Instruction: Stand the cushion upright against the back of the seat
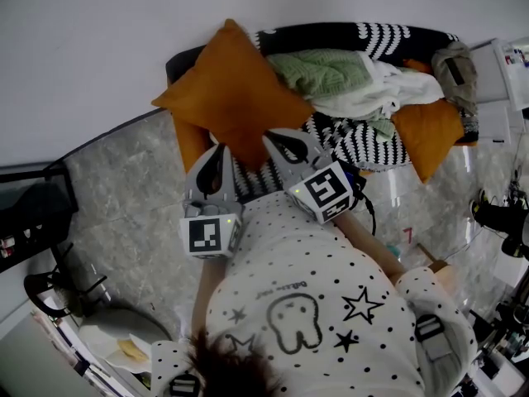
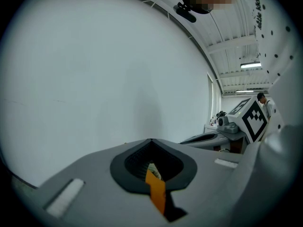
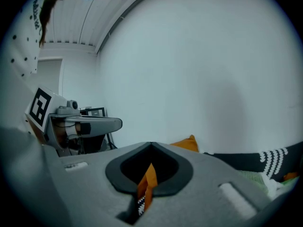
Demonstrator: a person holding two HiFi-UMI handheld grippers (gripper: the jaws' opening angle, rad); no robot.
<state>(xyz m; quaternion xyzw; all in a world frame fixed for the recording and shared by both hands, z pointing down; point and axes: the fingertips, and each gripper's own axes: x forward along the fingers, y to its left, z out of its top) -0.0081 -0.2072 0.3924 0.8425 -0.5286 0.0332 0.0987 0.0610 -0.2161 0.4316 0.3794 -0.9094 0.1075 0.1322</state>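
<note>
We hold the cushion (image 1: 235,98) with both claws. The left claw (image 1: 217,151) is closed on a fold of its orange fabric, which shows pinched between the jaws in the left gripper view. The right claw (image 1: 277,139), just beside it, is closed on the same orange fabric along the cushion's lower edge. The cushion stands diamond-wise at the left end of the seat (image 1: 364,147), one corner pointing up in front of the white wall (image 1: 83,40), and its upper part covers the seat's dark back. Further right on the striped black-and-white seat lie a green knitted blanket (image 1: 322,71) and a white cloth (image 1: 384,89), touching each other. A second orange cushion (image 1: 430,135) sits near the right end.
</note>
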